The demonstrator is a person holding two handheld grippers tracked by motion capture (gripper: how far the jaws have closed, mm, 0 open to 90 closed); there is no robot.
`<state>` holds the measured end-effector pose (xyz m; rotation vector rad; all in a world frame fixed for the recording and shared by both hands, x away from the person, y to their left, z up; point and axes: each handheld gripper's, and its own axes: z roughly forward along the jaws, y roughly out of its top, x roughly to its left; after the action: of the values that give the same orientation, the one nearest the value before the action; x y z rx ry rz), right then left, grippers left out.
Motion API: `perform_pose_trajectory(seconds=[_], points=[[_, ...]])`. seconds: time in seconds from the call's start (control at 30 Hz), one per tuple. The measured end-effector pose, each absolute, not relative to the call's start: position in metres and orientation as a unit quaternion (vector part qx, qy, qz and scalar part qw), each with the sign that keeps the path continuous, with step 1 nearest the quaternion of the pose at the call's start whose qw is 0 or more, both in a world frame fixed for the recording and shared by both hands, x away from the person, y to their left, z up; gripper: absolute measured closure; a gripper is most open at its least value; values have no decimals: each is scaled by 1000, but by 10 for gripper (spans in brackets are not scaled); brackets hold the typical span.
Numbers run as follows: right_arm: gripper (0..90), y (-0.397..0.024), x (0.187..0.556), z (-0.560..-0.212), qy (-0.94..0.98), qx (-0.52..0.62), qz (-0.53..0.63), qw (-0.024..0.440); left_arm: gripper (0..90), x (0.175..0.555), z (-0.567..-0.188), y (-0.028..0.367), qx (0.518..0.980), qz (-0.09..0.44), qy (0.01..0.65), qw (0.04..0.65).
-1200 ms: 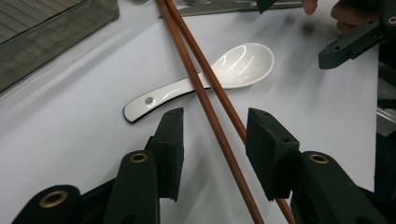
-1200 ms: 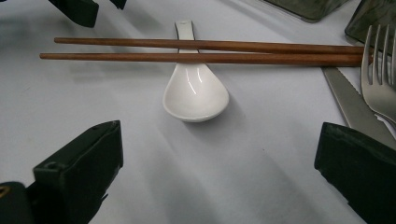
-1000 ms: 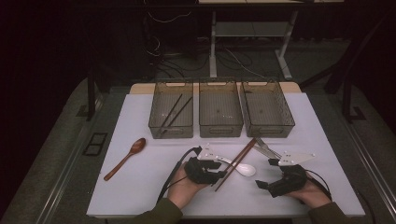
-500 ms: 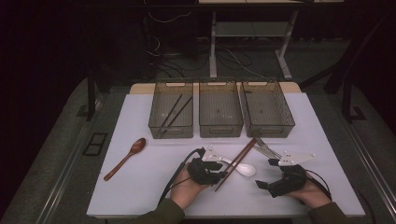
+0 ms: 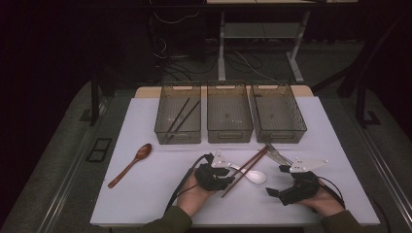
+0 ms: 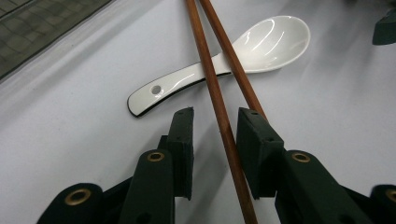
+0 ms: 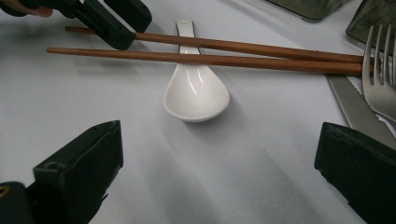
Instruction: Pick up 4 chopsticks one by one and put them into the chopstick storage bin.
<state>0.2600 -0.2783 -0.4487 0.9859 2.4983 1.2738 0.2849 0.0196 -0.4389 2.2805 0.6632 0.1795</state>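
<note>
Left claw (image 6: 215, 128) half-spread astride chopsticks (image 6: 219, 107) crossing white spoon (image 6: 261, 44); right claw (image 7: 219, 172) wide apart.

No lettering, label, brand mark or number can be read anywhere in these views. The white spoon (image 6: 224, 60), the chopsticks (image 6: 219, 93) and the bins (image 5: 230, 112) at mid-frame carry no legible marking.

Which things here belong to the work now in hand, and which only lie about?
In hand:
- left gripper, jaws around the chopsticks, not yet pressing
- brown chopsticks
- left bin, already holding chopsticks

Lying about:
- white ceramic spoon
- wooden spoon
- fork
- knife
- two other bins
</note>
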Motion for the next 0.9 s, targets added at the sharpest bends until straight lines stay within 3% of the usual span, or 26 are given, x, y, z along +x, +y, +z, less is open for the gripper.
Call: perform_pose_trajectory(seconds=[0.9], points=[[9,-278,260,-449,838,329,428,83,805,286,-441,14,887,74,278,360]])
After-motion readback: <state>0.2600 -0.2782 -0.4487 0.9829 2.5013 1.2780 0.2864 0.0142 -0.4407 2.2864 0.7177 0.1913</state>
